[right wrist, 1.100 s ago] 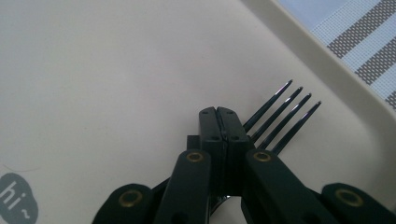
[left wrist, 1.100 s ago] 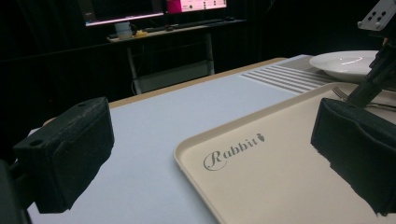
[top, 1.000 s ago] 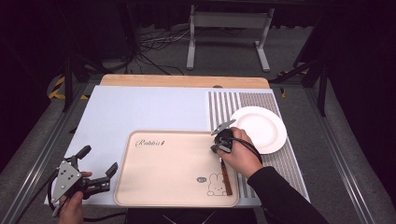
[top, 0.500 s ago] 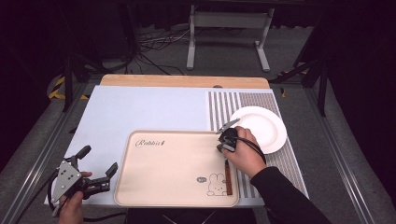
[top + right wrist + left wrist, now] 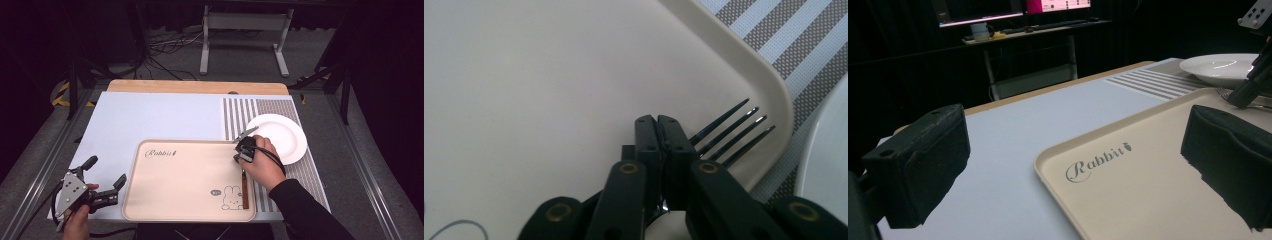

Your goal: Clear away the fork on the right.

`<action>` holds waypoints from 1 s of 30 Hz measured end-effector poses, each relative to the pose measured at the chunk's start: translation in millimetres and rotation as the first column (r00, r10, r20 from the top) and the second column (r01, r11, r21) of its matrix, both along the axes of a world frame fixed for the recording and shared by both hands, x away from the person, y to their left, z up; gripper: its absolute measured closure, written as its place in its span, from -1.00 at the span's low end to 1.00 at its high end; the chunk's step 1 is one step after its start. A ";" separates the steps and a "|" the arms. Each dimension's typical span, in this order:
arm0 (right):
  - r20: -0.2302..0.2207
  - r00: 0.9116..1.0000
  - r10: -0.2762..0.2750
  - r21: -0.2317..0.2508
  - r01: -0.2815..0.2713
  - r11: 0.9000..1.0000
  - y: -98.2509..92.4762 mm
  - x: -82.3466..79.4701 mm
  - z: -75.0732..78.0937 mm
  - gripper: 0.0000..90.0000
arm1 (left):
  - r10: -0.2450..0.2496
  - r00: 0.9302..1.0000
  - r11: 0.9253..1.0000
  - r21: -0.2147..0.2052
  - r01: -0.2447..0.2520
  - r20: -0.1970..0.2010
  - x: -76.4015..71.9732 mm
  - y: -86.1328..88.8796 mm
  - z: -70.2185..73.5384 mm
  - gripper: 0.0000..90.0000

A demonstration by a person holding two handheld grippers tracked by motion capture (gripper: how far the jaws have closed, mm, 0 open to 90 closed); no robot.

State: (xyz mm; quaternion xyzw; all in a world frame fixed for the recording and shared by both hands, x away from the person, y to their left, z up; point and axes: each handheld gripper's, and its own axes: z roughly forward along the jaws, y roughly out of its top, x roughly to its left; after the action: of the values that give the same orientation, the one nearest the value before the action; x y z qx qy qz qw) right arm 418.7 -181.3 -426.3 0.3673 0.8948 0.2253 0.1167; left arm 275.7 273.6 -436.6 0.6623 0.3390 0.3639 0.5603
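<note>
Fork (image 5: pixel 729 131) lies at the right edge of the tray (image 5: pixel 165 200), beside the plate (image 5: pixel 287 131); right hand-held gripper (image 5: pixel 657 122) clamps its neck. Left hand-held gripper (image 5: pixel 106 176) gapes idle at the worktop's (image 5: pixel 150 115) corner. Judging: placement nearly done, release left

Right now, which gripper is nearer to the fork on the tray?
The right. The right gripper is shut on the fork at the tray's right edge, beside the white plate. The left gripper stands open off the tray's left side, apart from the fork.
</note>
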 end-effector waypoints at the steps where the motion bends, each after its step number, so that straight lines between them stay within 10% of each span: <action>1: 0.007 1.000 0.003 0.014 -0.003 1.000 -0.2 -0.6 1.2 0.81 | 0.000 1.000 1.000 -0.002 0.000 0.000 0.1 0.2 -0.1 -1.00; 9: 0.153 0.987 0.050 0.180 -0.078 0.981 2.5 -10.5 28.7 -0.34 | 0.000 1.000 1.000 -0.001 0.000 -0.002 -0.4 0.3 0.0 -1.00; 17: 0.236 0.968 0.086 0.271 -0.150 0.951 -9.4 -29.0 51.7 -0.52 | -0.001 1.000 1.000 -0.002 0.001 0.002 -0.7 -0.1 0.7 -1.00; 30: 0.403 0.913 0.062 0.391 -0.233 0.891 -60.9 -60.9 69.1 -0.67 | 0.001 1.000 1.000 0.001 -0.001 -0.002 -0.4 -0.6 0.2 -1.00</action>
State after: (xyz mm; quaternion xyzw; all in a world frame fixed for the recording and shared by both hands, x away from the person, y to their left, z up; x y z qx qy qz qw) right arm 357.8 -242.2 -357.2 0.2629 0.8086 0.4924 0.1860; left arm 275.4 273.0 -436.4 0.6628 0.3399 0.3638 0.5593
